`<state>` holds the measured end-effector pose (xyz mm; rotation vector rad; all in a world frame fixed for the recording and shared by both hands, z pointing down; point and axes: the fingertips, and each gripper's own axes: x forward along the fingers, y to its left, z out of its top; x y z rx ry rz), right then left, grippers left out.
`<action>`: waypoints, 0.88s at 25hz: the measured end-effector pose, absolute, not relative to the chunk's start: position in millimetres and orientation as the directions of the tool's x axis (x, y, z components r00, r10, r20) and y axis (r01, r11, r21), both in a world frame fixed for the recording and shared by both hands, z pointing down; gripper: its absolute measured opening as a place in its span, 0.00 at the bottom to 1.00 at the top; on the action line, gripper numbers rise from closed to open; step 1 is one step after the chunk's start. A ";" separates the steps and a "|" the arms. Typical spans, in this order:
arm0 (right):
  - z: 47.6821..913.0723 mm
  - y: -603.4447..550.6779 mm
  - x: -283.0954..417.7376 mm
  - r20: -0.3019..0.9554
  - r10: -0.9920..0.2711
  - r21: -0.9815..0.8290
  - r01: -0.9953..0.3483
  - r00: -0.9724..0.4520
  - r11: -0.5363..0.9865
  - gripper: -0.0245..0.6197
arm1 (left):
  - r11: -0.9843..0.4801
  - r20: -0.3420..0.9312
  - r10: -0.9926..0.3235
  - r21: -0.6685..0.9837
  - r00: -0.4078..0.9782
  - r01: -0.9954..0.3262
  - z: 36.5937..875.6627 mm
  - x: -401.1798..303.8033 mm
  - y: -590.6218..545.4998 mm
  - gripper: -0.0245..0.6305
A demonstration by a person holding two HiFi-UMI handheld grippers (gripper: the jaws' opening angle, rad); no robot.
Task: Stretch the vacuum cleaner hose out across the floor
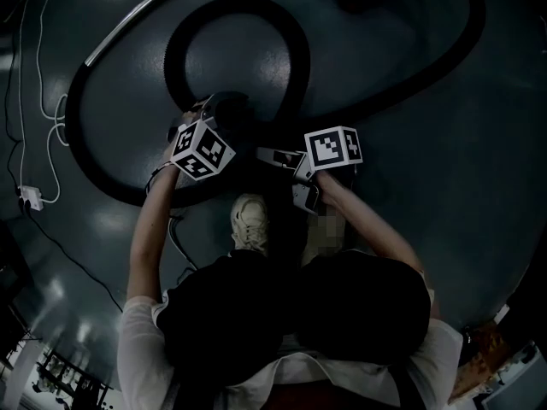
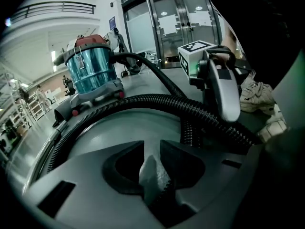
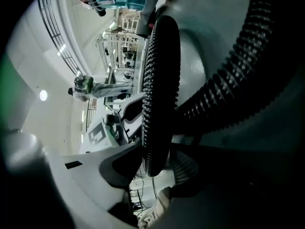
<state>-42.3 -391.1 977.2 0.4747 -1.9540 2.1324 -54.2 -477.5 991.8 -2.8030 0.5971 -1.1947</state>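
The black ribbed hose (image 1: 295, 58) lies in loops on the dark floor. It leads to a teal canister vacuum cleaner (image 2: 90, 70). My left gripper (image 1: 219, 109) is down on the hose where the loops cross. In the left gripper view its jaws (image 2: 152, 171) stand close together, with a ribbed dark piece of hose low in the narrow gap. My right gripper (image 1: 268, 155) points left, just right of the left one. In the right gripper view the hose (image 3: 159, 80) runs straight down between its jaws (image 3: 159, 161), which pinch it.
A metal wand tube (image 1: 137, 15) lies at the back left. A white cable and a power strip (image 1: 30, 196) are at the far left. The person's shoe (image 1: 249, 220) stands just behind the grippers. Glass doors (image 2: 186, 23) are beyond the vacuum.
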 end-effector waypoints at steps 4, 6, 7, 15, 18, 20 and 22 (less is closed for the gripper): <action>973.8 -415.2 -27.6 0.412 -0.173 -0.911 -0.404 -0.895 -0.078 0.29 | -0.940 0.671 -0.320 -0.135 0.669 -0.315 986.6 -57.0 -471.6 0.21; 973.1 -416.3 -24.0 0.405 -0.184 -0.914 -0.395 -0.896 -0.088 0.29 | -0.966 0.672 -0.219 -0.048 0.708 -0.253 974.2 -44.5 -450.0 0.21; 973.6 -415.3 -23.0 0.401 -0.187 -0.916 -0.391 -0.897 -0.092 0.29 | -0.976 0.674 -0.169 -0.015 0.719 -0.216 967.6 -37.5 -436.7 0.21; 977.1 -424.6 -10.4 0.360 -0.219 -0.933 -0.345 -0.907 -0.105 0.29 | -0.973 0.705 -0.034 0.139 0.709 -0.185 958.9 -62.5 -375.5 0.21; 974.9 -428.2 -10.5 0.362 -0.239 -0.932 -0.353 -0.901 -0.082 0.29 | -0.966 0.701 -0.057 0.140 0.711 -0.216 957.2 -70.8 -373.4 0.21; 970.6 -430.7 -3.0 0.380 -0.250 -0.923 -0.381 -0.890 -0.047 0.29 | -0.972 0.707 -0.121 0.058 0.697 -0.227 954.5 -72.5 -382.7 0.21; 964.2 -435.6 8.3 0.397 -0.262 -0.912 -0.409 -0.879 -0.011 0.29 | -0.968 0.689 -0.216 -0.057 0.692 -0.245 951.3 -72.7 -407.4 0.21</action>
